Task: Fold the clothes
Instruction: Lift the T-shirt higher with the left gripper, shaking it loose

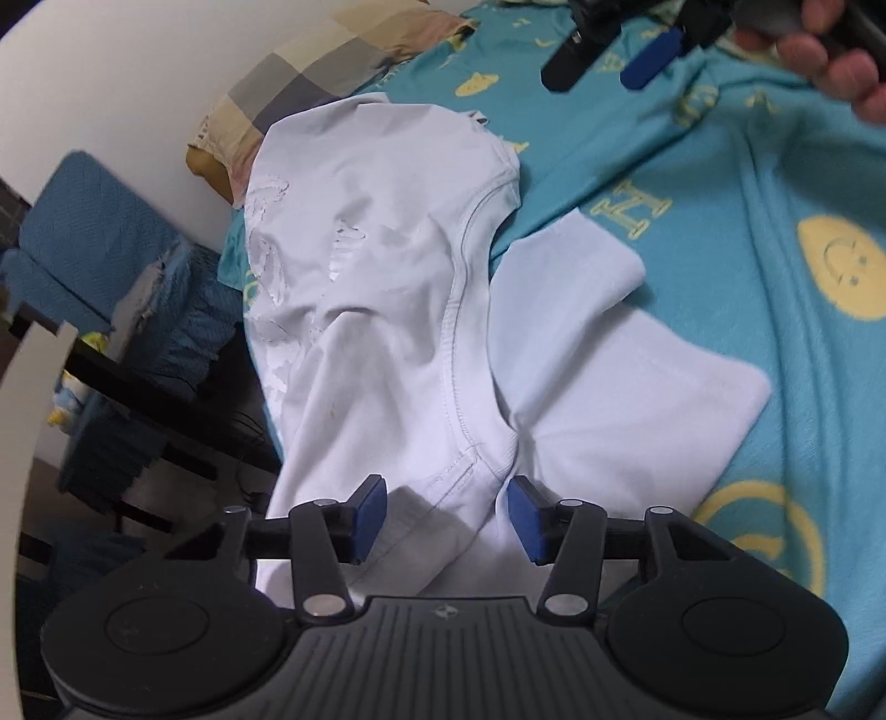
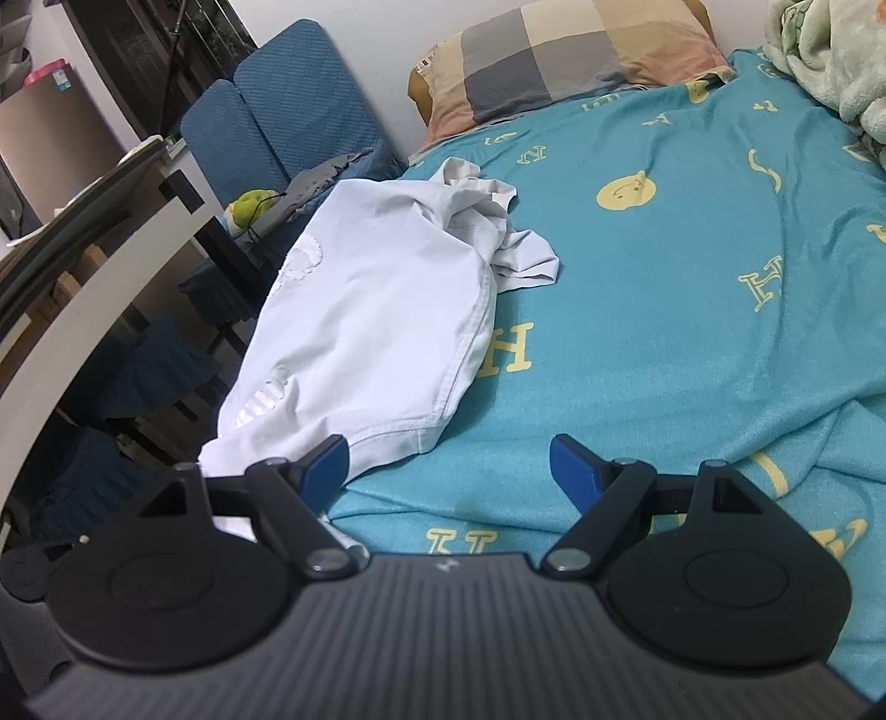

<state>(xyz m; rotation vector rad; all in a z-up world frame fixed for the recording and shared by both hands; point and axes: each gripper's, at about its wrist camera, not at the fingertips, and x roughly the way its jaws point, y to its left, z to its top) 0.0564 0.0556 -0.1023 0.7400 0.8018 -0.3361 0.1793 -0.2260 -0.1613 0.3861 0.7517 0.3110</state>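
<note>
Clothes: one white shirt point(image 1: 382, 310) lies on my teal bedsheet point(image 1: 775, 360) beside one checked pillow point(image 1: 321, 83). My left gripper point(image 1: 446, 512) hovers over the shirt's seam, fingers apart. From the right wrist, my right gripper point(image 2: 448, 468) is spread wide, empty, beside the one shirt point(image 2: 376, 327).

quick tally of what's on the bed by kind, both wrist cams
White garment: 1, crumpled at the bed's edge
Checked pillow: 1
Pale green blanket: 1, only part in view
Teal sheet: 1
Grippers: 2, the left gripper open over the garment, the right gripper open at its near hem
Total: 6
</note>
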